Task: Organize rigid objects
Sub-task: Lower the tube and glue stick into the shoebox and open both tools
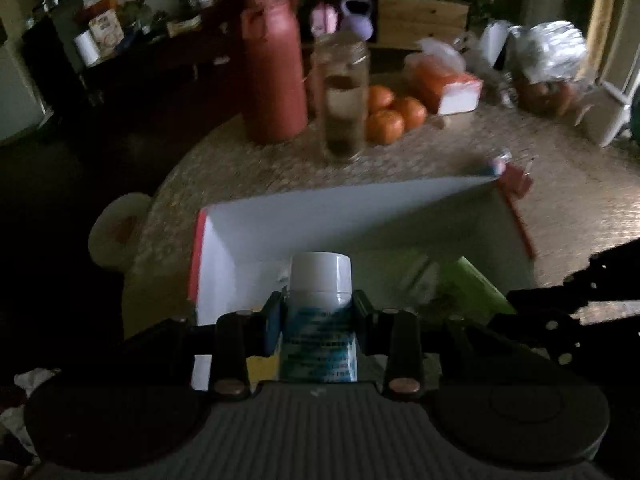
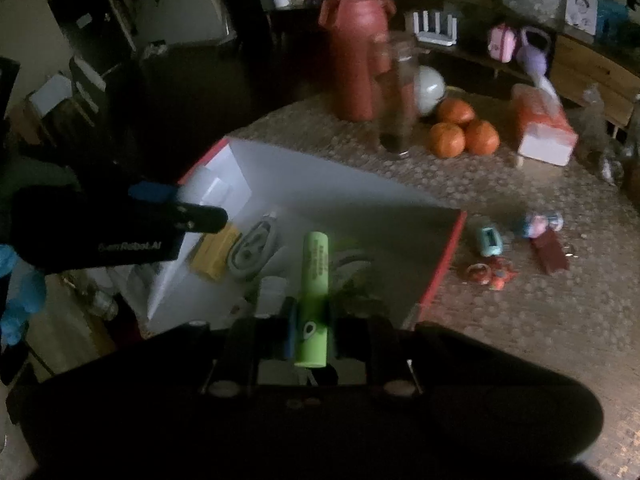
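Left wrist view: left gripper (image 1: 318,312) pinches white-capped bottle (image 1: 320,280) near its middle, held over open box (image 1: 340,208). Right wrist view: right gripper (image 2: 310,320) clamps green tube (image 2: 316,280) low on its body, also over box. Risks: tube long above pads, may pivot or slip; both hands crowd one box, grippers may collide; frames dim, blurred, drop spot hard to judge; items may land on tape dispenser (image 2: 254,250).

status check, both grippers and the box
Left gripper shut on white-capped bottle. Right gripper shut on green tube. Both over open box. Nothing blocking.
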Demonstrator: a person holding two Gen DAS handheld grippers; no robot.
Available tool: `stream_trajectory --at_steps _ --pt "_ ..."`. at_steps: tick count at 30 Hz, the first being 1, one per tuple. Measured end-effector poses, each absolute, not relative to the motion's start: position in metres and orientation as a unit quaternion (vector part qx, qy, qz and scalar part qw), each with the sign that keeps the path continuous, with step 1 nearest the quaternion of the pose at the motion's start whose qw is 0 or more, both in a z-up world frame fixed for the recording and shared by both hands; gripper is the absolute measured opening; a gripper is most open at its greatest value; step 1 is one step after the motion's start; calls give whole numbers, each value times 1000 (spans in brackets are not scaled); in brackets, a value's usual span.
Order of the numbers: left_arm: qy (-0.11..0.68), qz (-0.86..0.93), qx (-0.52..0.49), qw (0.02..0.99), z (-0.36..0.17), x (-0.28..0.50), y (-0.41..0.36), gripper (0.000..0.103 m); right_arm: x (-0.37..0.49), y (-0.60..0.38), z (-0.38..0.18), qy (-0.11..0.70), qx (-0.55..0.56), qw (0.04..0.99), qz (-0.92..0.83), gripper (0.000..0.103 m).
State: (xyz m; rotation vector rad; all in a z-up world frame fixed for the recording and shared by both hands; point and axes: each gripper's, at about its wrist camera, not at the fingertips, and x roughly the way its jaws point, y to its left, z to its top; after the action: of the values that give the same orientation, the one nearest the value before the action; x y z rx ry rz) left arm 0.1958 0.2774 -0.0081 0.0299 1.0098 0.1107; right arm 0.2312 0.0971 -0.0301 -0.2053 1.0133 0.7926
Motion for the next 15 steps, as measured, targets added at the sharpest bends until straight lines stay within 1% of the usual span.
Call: stream_trajectory --at_steps 6,15 --pt "510 70 19 857 -40 204 294 35 228 121 -54 488 -108 781 375 15" --pt "534 73 24 842 -70 212 302 35 225 140 -88 507 -149 766 367 16"
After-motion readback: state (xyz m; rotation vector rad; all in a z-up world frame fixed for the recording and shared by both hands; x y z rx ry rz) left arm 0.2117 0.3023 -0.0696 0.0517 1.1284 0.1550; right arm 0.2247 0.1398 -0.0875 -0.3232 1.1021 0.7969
